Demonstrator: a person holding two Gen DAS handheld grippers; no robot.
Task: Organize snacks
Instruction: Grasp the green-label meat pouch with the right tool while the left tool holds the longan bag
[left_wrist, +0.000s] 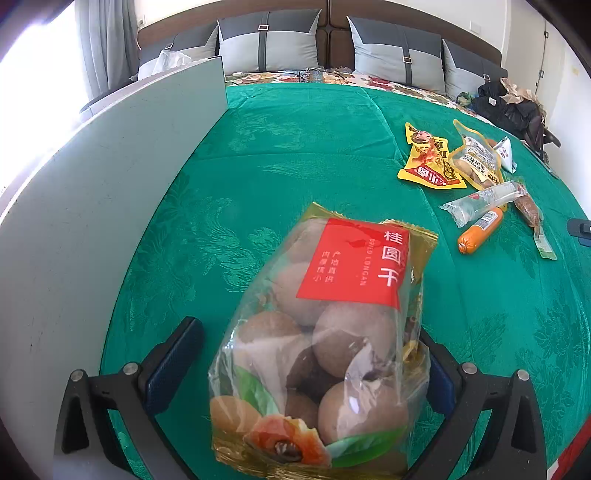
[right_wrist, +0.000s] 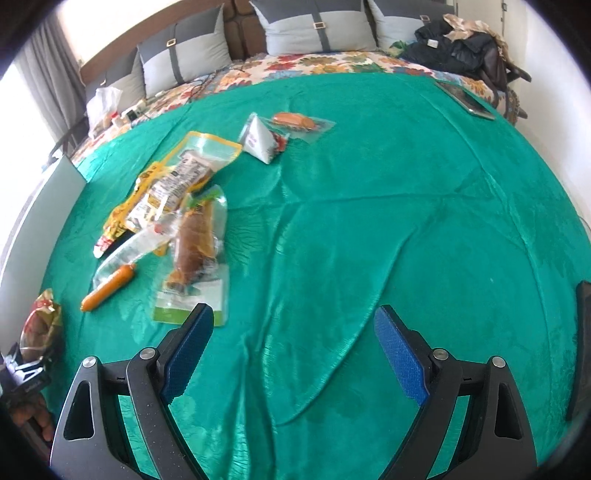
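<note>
A clear bag of dried longan (left_wrist: 325, 332) with a red label lies between the fingers of my left gripper (left_wrist: 310, 354), over the green bedspread (left_wrist: 295, 155). The jaws stand wide, with a gap between the left pad (left_wrist: 173, 358) and the bag; the right pad is partly hidden behind it. The bag also shows at the far left of the right wrist view (right_wrist: 40, 325). My right gripper (right_wrist: 295, 350) is open and empty above the bedspread (right_wrist: 406, 184). A pile of snacks lies ahead-left of it: a yellow packet (right_wrist: 166, 184), an orange sausage (right_wrist: 107, 288), a brown snack in a clear pouch (right_wrist: 195, 251).
A white box wall (left_wrist: 92, 206) stands along the left of the bed. Further snacks lie at the right in the left wrist view: yellow packet (left_wrist: 428, 158), orange sausage (left_wrist: 480, 230). A white triangular pack (right_wrist: 258, 138) and a sausage pack (right_wrist: 295, 120) lie farther back. Pillows (right_wrist: 314, 26), dark clothes (right_wrist: 461, 44), a tablet (right_wrist: 465, 99).
</note>
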